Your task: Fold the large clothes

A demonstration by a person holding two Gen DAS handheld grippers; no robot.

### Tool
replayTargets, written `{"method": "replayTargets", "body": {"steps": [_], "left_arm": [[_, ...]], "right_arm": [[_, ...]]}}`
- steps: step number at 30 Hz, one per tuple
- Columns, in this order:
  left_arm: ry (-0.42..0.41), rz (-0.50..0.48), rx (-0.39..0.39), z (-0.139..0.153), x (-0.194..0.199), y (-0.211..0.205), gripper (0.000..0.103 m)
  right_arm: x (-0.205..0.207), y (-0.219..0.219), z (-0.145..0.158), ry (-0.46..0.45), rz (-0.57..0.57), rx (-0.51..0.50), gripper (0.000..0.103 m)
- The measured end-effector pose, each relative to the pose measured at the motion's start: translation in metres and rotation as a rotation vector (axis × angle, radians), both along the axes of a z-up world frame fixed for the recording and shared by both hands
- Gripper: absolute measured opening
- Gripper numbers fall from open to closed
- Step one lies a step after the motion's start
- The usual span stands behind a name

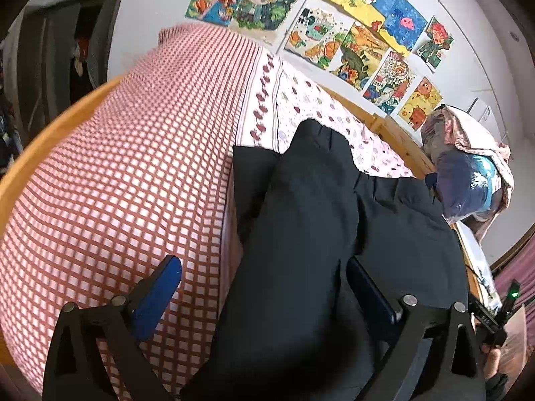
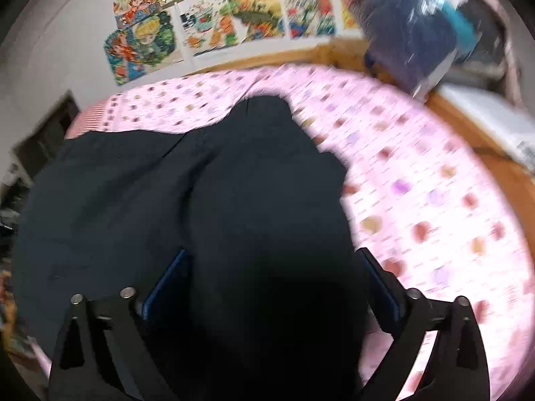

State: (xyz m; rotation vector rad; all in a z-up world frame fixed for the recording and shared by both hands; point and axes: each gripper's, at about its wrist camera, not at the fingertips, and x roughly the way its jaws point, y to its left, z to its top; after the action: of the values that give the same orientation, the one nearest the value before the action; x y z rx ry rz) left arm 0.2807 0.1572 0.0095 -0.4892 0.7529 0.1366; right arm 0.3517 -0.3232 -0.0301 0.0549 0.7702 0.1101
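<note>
So the big black fabric garment (image 1: 311, 220) is lying on the bed, draped over the pink sheet with coloured spots (image 2: 418, 180), and in the left wrist view one edge is hanging over onto the red-and-white checked blanket (image 1: 117, 167).

The left gripper (image 1: 264, 287) is sitting with its blue-padded fingers (image 1: 157, 297) spread wide. A fold of the black cloth is running up between them, but the left pad is hanging over the checked blanket with a clear gap, so it isn't pinching anything. The right gripper (image 2: 274, 284) is doing the same thing, fingers (image 2: 381, 284) wide apart with a hump of the garment bulging up in the middle. The right wrist view is blurry, so I can't tell if the pads are brushing the cloth.

Behind the bed a bunch of colourful cartoon drawings (image 1: 337, 30) are covering the white wall, and a plastic-wrapped dark blue bundle (image 1: 464, 183) is sitting by the wooden bed frame (image 1: 401, 137).
</note>
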Motion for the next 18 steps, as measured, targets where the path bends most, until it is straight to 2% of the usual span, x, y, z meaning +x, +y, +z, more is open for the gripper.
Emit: {"method": "replayTargets", "body": {"steps": [2,7,12,18], "left_arm": [[-0.004,0.007,0.034,0.004,-0.002,-0.004,0.102],[-0.017,0.013,0.115,0.012,-0.008,-0.016,0.103],[-0.067,0.023,0.220,0.027,-0.019,-0.030,0.103],[-0.110,0.022,0.267,0.045,-0.033,-0.043,0.103]], "right_arm": [[-0.003,0.000,0.008,-0.024,-0.007,-0.028,0.096],[-0.012,-0.004,0.018,-0.047,-0.024,0.005,0.097],[-0.022,-0.007,0.021,-0.079,-0.047,0.041,0.097],[-0.033,-0.008,0.022,-0.117,-0.055,0.073,0.097]]}}
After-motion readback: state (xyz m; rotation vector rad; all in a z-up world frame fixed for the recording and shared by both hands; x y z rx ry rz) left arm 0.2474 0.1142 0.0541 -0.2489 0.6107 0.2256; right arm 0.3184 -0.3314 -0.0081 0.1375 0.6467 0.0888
